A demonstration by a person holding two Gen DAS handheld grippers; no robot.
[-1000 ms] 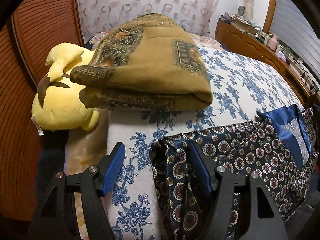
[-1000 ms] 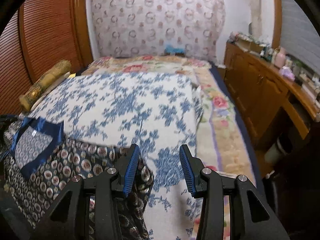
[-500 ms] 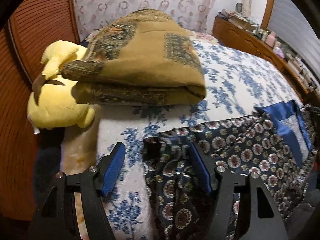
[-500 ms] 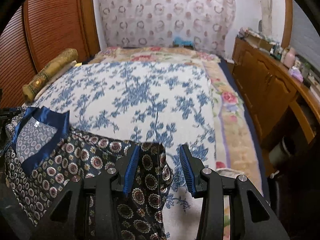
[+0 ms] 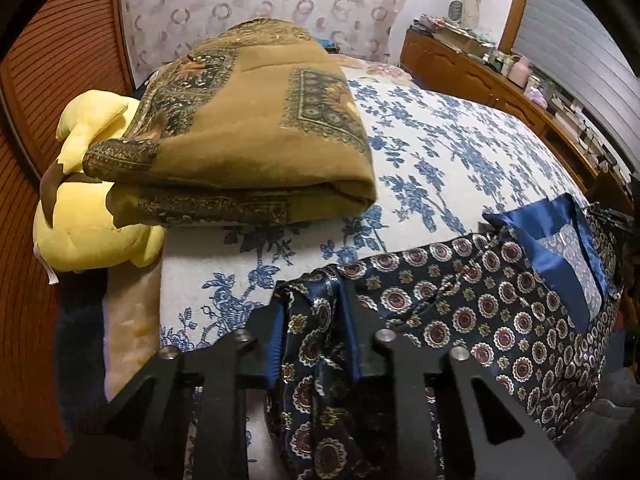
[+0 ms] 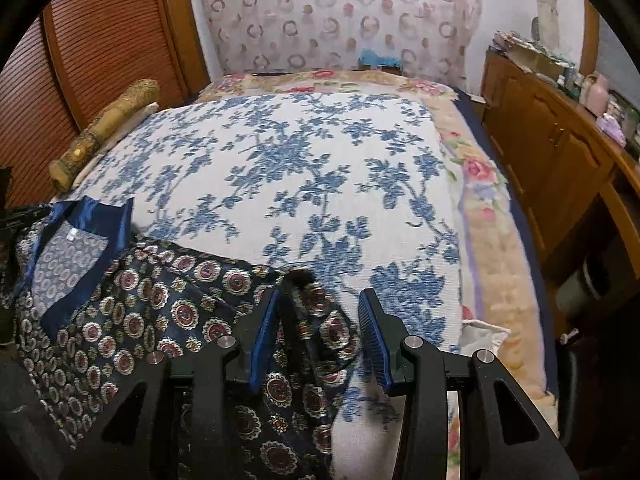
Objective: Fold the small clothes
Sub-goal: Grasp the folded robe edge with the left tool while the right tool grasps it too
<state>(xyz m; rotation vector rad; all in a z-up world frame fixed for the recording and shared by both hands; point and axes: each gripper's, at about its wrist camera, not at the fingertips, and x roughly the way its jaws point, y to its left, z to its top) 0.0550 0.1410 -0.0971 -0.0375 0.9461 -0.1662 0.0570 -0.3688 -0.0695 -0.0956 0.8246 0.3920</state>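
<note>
A small dark-blue shirt with round medallion print [image 5: 472, 312] and a plain blue collar [image 5: 560, 236] lies across the near edge of a bed. My left gripper [image 5: 314, 320] is shut on the shirt's left corner, the cloth bunched between the blue pads. In the right wrist view the same shirt [image 6: 152, 304] spreads to the left. My right gripper [image 6: 318, 328] is open, its jaws standing around the shirt's right corner, which lies bunched between them.
The bed has a white cover with blue flowers [image 6: 304, 168]. A folded ochre blanket [image 5: 248, 128] and a yellow plush toy [image 5: 92, 220] lie at the bed's left. A wooden sideboard [image 6: 560, 168] with bottles runs along the right. Wooden shutters [image 6: 100, 52] stand on the left.
My left gripper has shut on the shirt's left corner. My right gripper has moved forward over the right corner, which now lies between its open jaws.
</note>
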